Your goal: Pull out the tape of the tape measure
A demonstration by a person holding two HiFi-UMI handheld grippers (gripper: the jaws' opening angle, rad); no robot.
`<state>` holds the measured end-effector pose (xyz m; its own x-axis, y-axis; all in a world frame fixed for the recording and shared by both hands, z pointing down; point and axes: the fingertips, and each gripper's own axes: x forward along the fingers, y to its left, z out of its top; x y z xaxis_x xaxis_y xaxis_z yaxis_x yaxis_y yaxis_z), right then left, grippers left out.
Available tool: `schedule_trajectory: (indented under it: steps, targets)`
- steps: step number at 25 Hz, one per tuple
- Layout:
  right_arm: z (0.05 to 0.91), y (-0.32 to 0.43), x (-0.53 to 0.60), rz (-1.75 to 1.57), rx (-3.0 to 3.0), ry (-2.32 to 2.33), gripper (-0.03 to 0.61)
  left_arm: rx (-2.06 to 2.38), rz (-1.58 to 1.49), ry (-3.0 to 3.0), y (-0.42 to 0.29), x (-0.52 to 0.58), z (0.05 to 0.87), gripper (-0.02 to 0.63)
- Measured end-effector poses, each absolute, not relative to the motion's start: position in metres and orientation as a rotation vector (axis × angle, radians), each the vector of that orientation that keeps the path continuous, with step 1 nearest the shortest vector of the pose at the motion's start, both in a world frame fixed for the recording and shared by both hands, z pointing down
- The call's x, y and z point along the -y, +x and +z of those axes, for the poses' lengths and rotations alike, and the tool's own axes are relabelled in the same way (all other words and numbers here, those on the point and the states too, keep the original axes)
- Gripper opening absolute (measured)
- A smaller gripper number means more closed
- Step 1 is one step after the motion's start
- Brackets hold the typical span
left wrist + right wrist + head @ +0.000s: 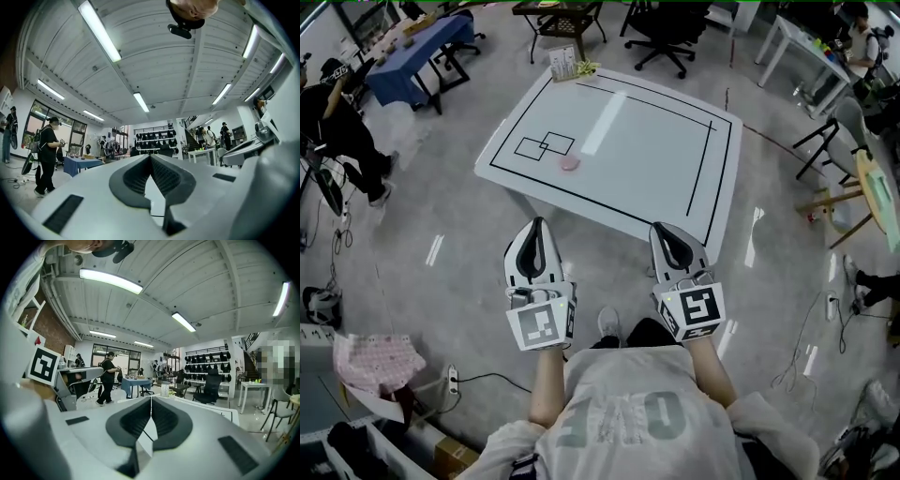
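Observation:
A small pink round tape measure (pixel 570 163) lies on the white table (pixel 656 159), beside two overlapping black-outlined rectangles (pixel 544 146). My left gripper (pixel 536 225) is held close to my body, short of the table's near edge, its jaws shut with nothing between them. My right gripper (pixel 661 231) is alongside it, also shut and empty, just before the near edge. In the left gripper view the closed jaws (pixel 151 155) point level across the room. The right gripper view shows its closed jaws (pixel 151 398) aimed over the table; the tape measure is not seen in either gripper view.
A small box of items (pixel 565 63) stands at the table's far edge. A blue-covered table (pixel 431 42) and a person (pixel 337 122) are at the left. Office chairs (pixel 670 28) stand behind, and a wooden stand (pixel 862 202) at the right.

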<state>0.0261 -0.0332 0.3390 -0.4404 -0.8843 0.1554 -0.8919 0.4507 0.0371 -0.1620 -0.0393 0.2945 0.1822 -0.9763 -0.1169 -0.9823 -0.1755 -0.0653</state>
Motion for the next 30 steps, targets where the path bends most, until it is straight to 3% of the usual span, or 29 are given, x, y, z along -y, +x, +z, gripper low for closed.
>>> schedule_trajectory:
  steps: [26,27,29,30]
  targets:
    - [0.345,0.027,0.131,0.124,2.686,1.477,0.032,-2.103,0.047,-2.151,-0.174,0.112,0.297,0.029]
    - [0.346,0.027,0.134,0.105,2.666,1.475,0.044,-2.102,0.041,-2.139,-0.175,0.115,0.296,0.066]
    - [0.350,0.026,0.139,0.076,2.621,1.485,0.310,-2.102,0.035,-2.142,-0.175,0.121,0.296,0.271]
    - [0.350,0.026,0.142,0.071,2.605,1.504,0.314,-2.104,0.032,-2.148,-0.175,0.123,0.297,0.309]
